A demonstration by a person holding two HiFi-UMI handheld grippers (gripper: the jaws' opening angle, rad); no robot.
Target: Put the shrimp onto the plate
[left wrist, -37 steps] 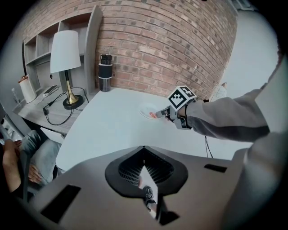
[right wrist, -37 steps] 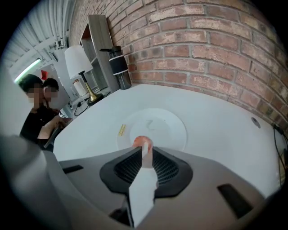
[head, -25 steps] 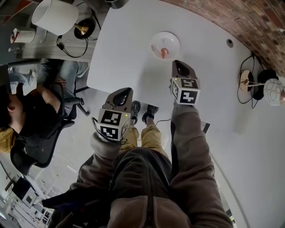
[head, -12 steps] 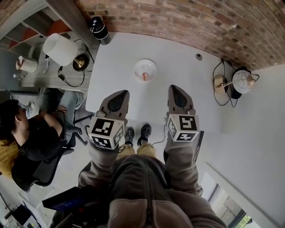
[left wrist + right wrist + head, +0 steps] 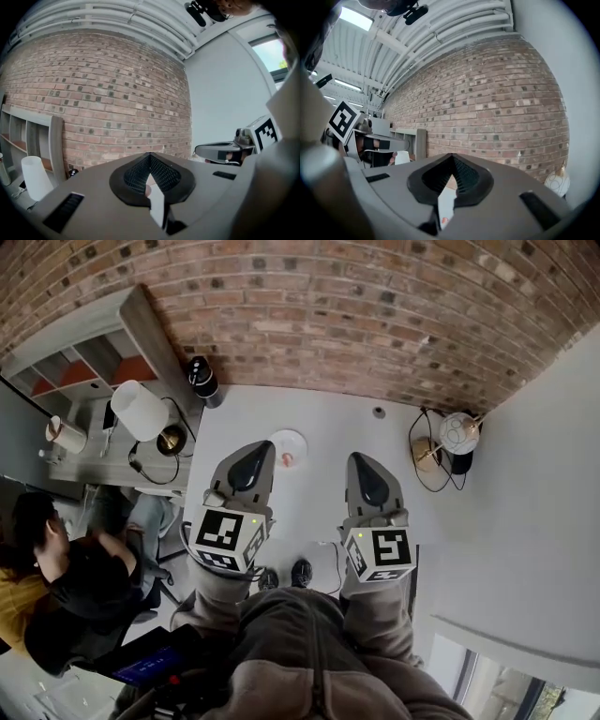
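Observation:
A small white plate sits on the white table, with the orange shrimp lying on its near side. My left gripper hovers just left of the plate, and its jaws are shut on nothing. My right gripper is level with it, to the right of the plate, also shut and empty. In the left gripper view the left gripper points up at the brick wall. The right gripper does the same in its own view, and an orange speck shows through the slit between its jaws.
A black cylinder stands at the table's far left corner. A globe lamp and cables sit at the right edge, and a white-shaded lamp on a side desk at left. A seated person is at far left.
Both grippers have drawn back from the plate and now sit side by side, higher and closer to the body. The view has tilted up to the brick wall. The shrimp stays on the plate.

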